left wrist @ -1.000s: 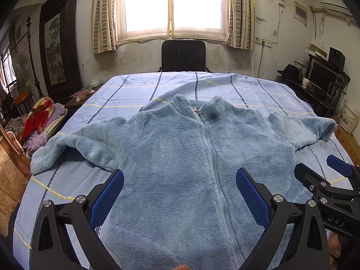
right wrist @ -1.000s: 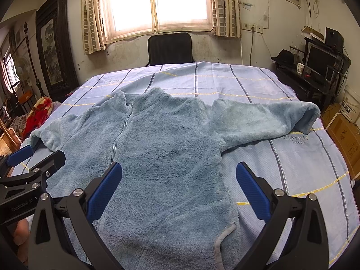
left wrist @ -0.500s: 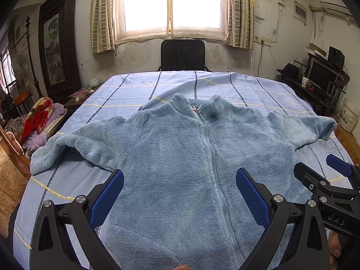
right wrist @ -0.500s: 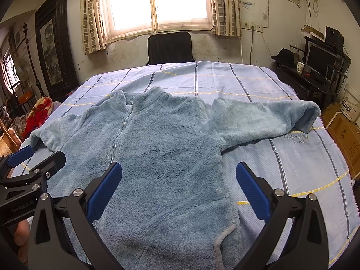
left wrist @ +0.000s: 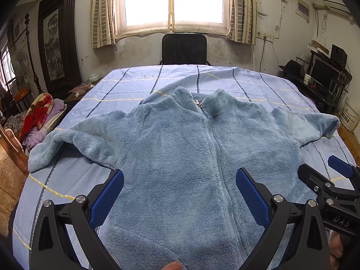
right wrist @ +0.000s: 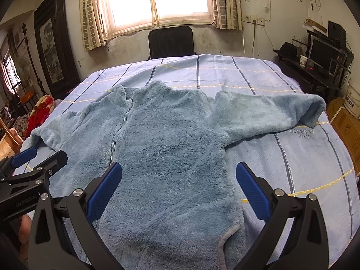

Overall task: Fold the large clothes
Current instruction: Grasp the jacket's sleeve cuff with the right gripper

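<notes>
A pale blue fleece jacket (left wrist: 180, 153) (right wrist: 166, 148) lies front up on the bed, zipped shut, collar toward the window, both sleeves spread sideways. My left gripper (left wrist: 179, 193) hovers open over the jacket's lower left half, nothing between its blue pads. My right gripper (right wrist: 178, 189) is open above the lower right half, near the hem edge (right wrist: 227, 240). In the left wrist view the right gripper (left wrist: 330, 180) shows at the right edge; in the right wrist view the left gripper (right wrist: 33, 162) shows at the left edge. A hand is partly visible under each gripper.
The bed carries a light blue checked sheet (left wrist: 126, 85) (right wrist: 292, 157). A black chair (left wrist: 184, 49) stands at the far end under the window. Red and purple bedding (left wrist: 37, 114) is heaped at the left. A desk with a monitor (right wrist: 321, 51) lines the right wall.
Both views have shifted very slightly; the jacket lies as before and both grippers stay open.
</notes>
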`<action>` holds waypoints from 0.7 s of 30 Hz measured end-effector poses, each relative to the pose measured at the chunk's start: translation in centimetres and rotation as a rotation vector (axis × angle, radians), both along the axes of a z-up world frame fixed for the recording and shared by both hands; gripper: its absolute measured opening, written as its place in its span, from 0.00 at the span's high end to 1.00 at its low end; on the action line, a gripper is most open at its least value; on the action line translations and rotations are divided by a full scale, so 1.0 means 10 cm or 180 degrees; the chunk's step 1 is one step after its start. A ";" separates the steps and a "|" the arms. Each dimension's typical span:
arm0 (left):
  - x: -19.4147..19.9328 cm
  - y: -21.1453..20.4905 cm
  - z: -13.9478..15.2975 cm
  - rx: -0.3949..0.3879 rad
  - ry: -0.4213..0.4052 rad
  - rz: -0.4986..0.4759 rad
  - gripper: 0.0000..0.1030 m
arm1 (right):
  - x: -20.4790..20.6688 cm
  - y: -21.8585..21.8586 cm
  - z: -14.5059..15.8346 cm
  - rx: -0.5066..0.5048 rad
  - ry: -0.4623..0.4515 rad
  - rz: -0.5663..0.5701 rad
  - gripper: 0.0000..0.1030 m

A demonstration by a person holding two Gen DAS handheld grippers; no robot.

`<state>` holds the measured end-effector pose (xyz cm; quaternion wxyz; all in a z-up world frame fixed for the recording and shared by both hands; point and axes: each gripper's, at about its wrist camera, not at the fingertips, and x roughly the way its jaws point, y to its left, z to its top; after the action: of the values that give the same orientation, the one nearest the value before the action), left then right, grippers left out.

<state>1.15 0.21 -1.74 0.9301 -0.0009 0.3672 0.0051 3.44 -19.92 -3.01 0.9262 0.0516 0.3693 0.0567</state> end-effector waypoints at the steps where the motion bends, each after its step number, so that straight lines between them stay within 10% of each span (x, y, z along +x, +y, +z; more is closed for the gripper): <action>1: 0.02 0.03 -0.01 -0.0022 0.0019 0.0011 0.03 | 0.01 -0.03 -0.03 0.0015 0.0045 -0.0007 0.04; 9: -0.24 0.45 -0.18 0.0085 0.0366 0.0033 0.03 | -0.37 -0.53 -0.18 0.0367 0.0384 -0.0115 0.04; 21: -0.80 0.83 -0.53 -0.0385 0.0843 -0.0277 0.04 | -0.85 -0.65 -0.52 0.0369 0.0848 0.0145 0.50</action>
<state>-6.87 8.48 -7.06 0.8711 -0.0403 0.4861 -0.0573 -5.01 -26.39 -8.21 0.8628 0.1038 0.4862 0.0917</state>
